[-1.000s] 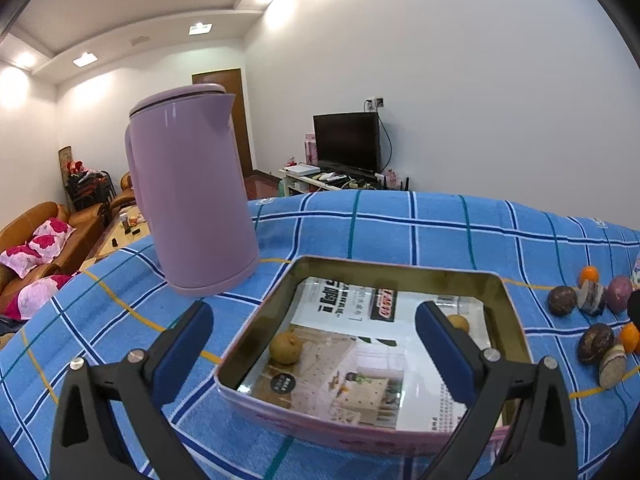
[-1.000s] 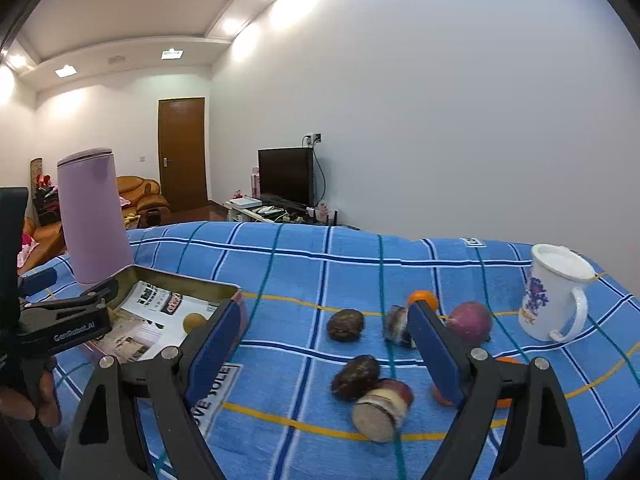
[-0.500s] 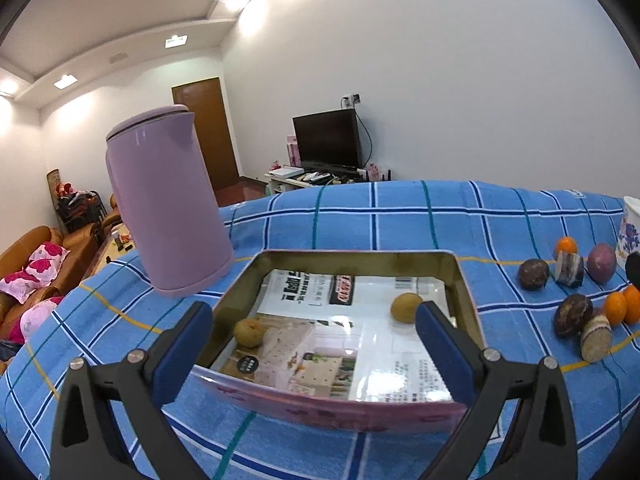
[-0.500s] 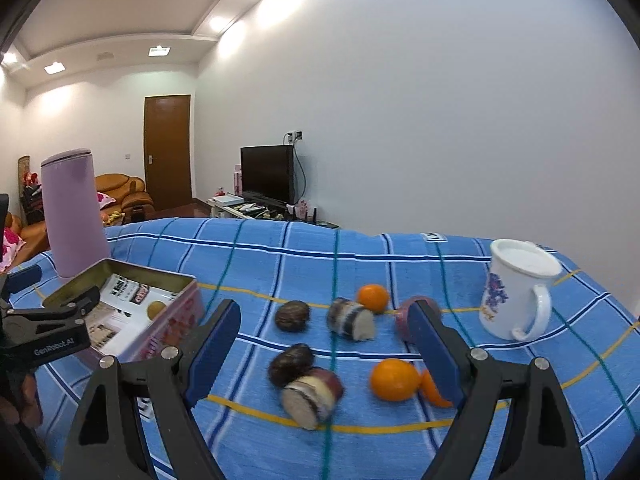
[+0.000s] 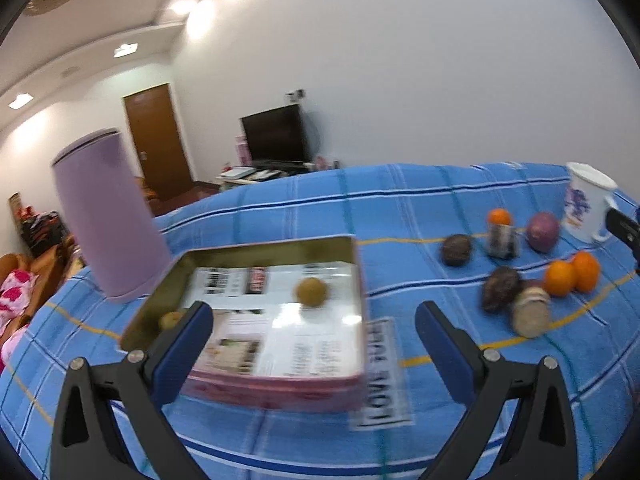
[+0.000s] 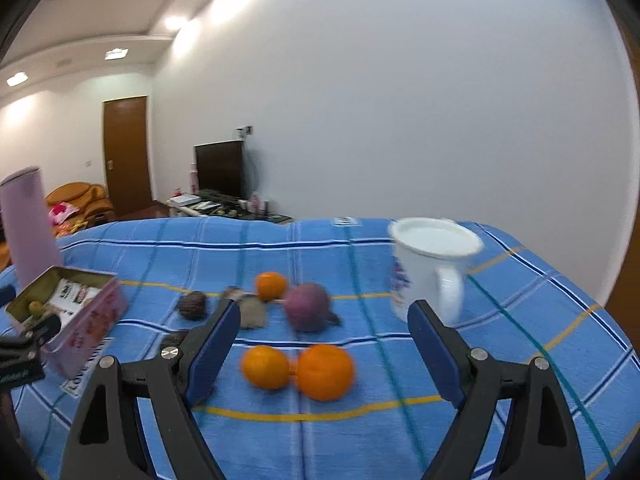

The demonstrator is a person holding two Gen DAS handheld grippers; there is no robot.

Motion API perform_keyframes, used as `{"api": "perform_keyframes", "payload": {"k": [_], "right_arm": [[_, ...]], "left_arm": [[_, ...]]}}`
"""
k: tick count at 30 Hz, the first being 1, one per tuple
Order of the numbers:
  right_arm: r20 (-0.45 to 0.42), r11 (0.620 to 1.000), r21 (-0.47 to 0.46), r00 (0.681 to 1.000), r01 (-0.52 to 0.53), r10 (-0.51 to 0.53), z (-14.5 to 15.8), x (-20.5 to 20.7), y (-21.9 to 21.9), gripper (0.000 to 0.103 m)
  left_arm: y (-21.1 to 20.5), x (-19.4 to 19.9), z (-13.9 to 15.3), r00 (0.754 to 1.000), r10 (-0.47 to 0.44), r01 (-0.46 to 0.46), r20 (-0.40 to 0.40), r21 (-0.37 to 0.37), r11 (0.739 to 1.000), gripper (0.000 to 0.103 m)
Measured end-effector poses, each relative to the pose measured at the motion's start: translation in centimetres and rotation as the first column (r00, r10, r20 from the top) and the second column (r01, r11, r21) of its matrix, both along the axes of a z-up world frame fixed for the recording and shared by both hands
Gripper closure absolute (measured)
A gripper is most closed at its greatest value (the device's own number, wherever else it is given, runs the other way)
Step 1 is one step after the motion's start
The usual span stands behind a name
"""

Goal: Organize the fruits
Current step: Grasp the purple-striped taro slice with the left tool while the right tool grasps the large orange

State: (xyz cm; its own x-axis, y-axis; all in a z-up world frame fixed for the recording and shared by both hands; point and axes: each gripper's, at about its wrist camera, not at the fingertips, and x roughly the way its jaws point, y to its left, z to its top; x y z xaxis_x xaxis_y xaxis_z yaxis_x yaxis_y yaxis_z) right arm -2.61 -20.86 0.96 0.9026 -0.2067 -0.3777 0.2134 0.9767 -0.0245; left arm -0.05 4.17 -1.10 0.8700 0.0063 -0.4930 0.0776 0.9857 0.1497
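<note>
A pink tin box (image 5: 280,384) lined with printed paper holds two yellow-brown fruits (image 5: 311,291); it also shows at the left of the right wrist view (image 6: 86,330). My left gripper (image 5: 312,340) is open and empty just in front of the tin. My right gripper (image 6: 322,344) is open and empty, with two oranges (image 6: 325,366) lying between its fingers, apart from them. Behind them lie a purple fruit (image 6: 308,307), a third orange (image 6: 271,286), a dark brown fruit (image 6: 193,306) and a cut fruit (image 6: 252,312).
A lilac kettle (image 5: 108,216) stands behind the tin on the left. A white enamel mug (image 6: 432,268) stands at the right of the fruits. A blue checked cloth (image 6: 400,432) covers the table. A printed label (image 5: 380,376) lies beside the tin.
Both grippers have swung to the right. The tin has slid left in the left view; the oranges and mug have come nearer and more central in the right view. Both grippers stay open.
</note>
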Motion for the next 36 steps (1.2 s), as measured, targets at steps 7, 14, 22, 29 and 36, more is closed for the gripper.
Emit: {"api": "perform_keyframes", "payload": {"k": [7, 14, 22, 29, 36], "right_arm": [[-0.042, 0.993, 0.09, 0.997, 0.071, -0.068, -0.3, -0.3, -4.0, 0.016], [-0.093, 0.981, 0.165, 0.992, 0.099, -0.085, -0.7, 0.1, -5.7, 0.016], [-0.085, 0.96, 0.247, 0.99, 0.128, -0.11, -0.4, -0.6, -7.4, 0.016], [-0.137, 0.946, 0.286, 0.984, 0.152, -0.116, -1.0, -0.1, -8.4, 0.016], [-0.188, 0.95, 0.286, 0.979, 0.127, -0.074, -1.8, 0.8, -7.9, 0.016]], "left_arm": [[-4.4, -0.3, 0.4, 0.987, -0.152, 0.15, -0.054, -0.036, 0.988, 0.0], [-7.6, 0.1, -0.2, 0.962, -0.236, 0.225, -0.135, -0.09, 0.97, 0.014], [-11.8, 1.9, -2.0, 0.909, -0.329, 0.298, -0.256, -0.153, 0.942, 0.033], [-12.7, 4.8, -3.7, 0.869, -0.33, 0.242, -0.369, -0.264, 0.934, 0.062], [-10.9, 4.3, -3.2, 0.879, -0.336, 0.222, -0.338, -0.333, 0.916, 0.064]]}}
